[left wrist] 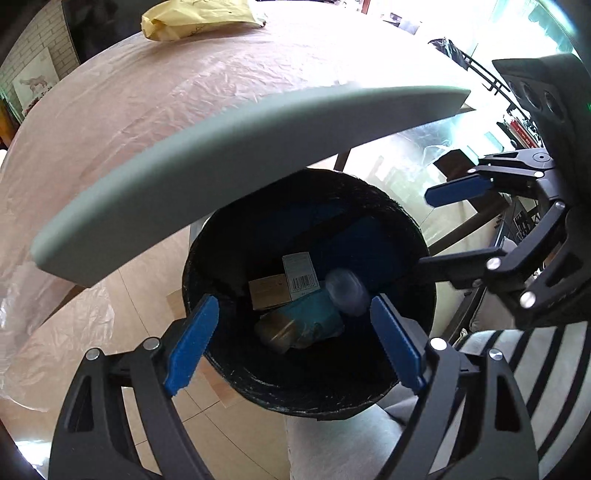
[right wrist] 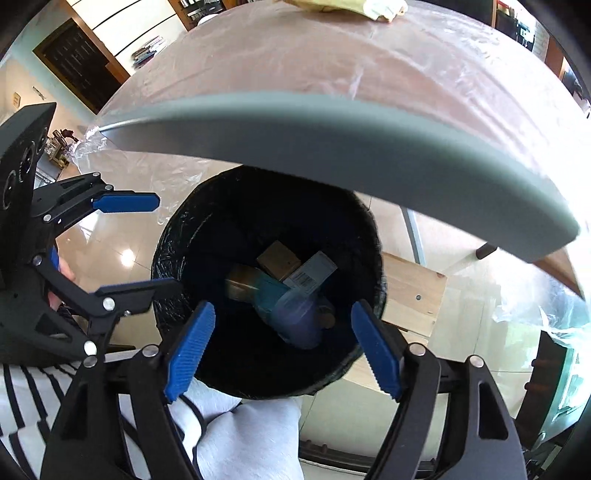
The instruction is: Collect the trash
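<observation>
Trash in bin: I see a barcoded white box [left wrist: 301, 275], a tan cardboard box [left wrist: 269, 291], a teal packet [left wrist: 314, 314] and a clear plastic container [left wrist: 347, 293] lying at the bottom of the black trash bin [left wrist: 406, 236] — all of it already dropped in, piled loosely.

Bin position: it stands on the floor under the edge of the counter [left wrist: 221, 155], whose grey rim partly overhangs the far side of the bin's mouth.

Left hand-held gripper [left wrist: 291, 343]: spread wide and empty, poised over the near rim with the bin's opening straight ahead and below it.

Right hand-held gripper [right wrist: 282, 345]: also wide and holding nothing, over the same opening from the other side; its view shows the same pile below.

Remaining trash: a crumpled yellow padded envelope [left wrist: 199, 20] lies on the plastic-covered counter, at its far side — well apart from both tools, up and forward from the bin.

Key relation: the envelope's long axis runs roughly across my left view, left to right. It sits toward the left of that view and toward the right of the right-hand view, so I cannot say which hand is nearer; I judge either could reach it.

Next move, as I judge it: lift clear of the counter's rim before going forward, or a finger may catch the overhang.
</observation>
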`<state>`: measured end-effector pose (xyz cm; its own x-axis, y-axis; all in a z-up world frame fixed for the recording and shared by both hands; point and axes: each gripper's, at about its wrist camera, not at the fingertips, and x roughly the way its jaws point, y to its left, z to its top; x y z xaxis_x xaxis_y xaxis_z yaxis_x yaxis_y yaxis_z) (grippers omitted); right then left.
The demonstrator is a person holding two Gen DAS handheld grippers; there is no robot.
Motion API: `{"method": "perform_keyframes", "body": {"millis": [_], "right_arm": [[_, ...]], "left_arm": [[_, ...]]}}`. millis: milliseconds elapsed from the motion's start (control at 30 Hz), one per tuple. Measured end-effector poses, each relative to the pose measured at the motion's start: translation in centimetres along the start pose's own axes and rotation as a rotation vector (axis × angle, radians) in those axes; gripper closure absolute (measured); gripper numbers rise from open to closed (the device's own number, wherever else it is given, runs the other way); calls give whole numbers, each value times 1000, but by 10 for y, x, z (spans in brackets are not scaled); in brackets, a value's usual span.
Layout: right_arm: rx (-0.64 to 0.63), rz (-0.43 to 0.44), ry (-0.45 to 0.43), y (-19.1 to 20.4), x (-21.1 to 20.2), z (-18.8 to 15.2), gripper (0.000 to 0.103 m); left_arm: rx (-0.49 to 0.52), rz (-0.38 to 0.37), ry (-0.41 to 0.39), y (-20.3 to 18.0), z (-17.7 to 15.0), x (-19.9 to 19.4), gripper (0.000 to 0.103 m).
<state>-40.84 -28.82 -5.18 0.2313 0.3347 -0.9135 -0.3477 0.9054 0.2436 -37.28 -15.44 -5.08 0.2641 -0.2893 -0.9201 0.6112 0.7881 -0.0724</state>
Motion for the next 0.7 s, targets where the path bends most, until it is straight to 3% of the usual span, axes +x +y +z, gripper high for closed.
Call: {"method": "perform_keyframes", "body": {"millis": [233,367,533,700], "right_arm": [[-18,80,-43,2,-46,6,14],[-72,122,-187,5,-98,23,6],[34,-52,-379,-39,-131,83,4],[161,-298,-435,-125,-111,163,4]], "left_arm": [[-1,-36,-59,6,11,-41,15],[-13,-45,-201,15,31,-91,5],[-152,85,-382,73,77,-129,2],[-327,212,-420,158,121,-113,2]]}}
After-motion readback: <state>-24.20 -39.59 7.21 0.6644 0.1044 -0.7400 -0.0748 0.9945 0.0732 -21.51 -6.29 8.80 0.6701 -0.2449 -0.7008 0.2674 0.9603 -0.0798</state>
